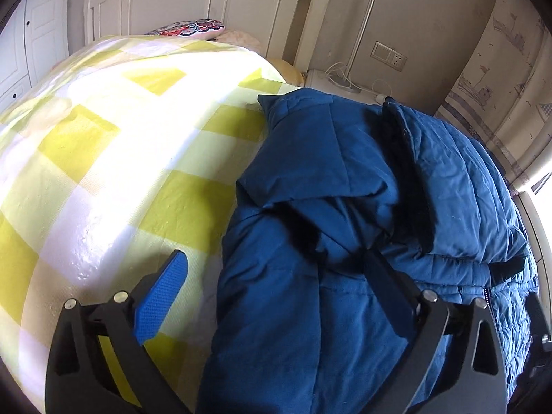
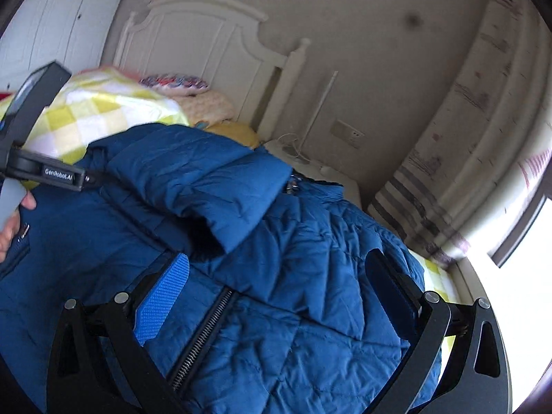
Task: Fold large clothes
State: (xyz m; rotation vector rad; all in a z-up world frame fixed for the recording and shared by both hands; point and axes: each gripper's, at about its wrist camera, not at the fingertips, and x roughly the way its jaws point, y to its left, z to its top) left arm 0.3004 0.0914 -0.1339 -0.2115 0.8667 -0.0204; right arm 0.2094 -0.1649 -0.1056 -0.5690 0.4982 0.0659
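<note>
One blue quilted jacket (image 1: 327,241), lying bunched on the right half of the bed, a sleeve folded across its body

One bed, under a yellow-and-white checked sheet (image 1: 114,145); one white headboard (image 1: 193,3); one patterned pillow (image 1: 189,28) at its foot

One bedside unit (image 1: 331,81) with white cables, one wall socket plate (image 1: 388,56) above it

Left claw (image 1: 276,276): jaws spread wide, nothing pinched; blue pad (image 1: 162,300) over bare sheet, the other finger over the jacket

Right claw (image 2: 276,276): jaws spread wide above the jacket, gripping nothing

Right wrist view only: open zip (image 2: 203,338) with metal teeth, the left claw's black body seen from outside with a hand (image 2: 10,227) on its handle, one window (image 2: 528,241); view blurred

Left wrist view only: broad bare stretch of sheet, dark jacket lining (image 1: 410,179)
</note>
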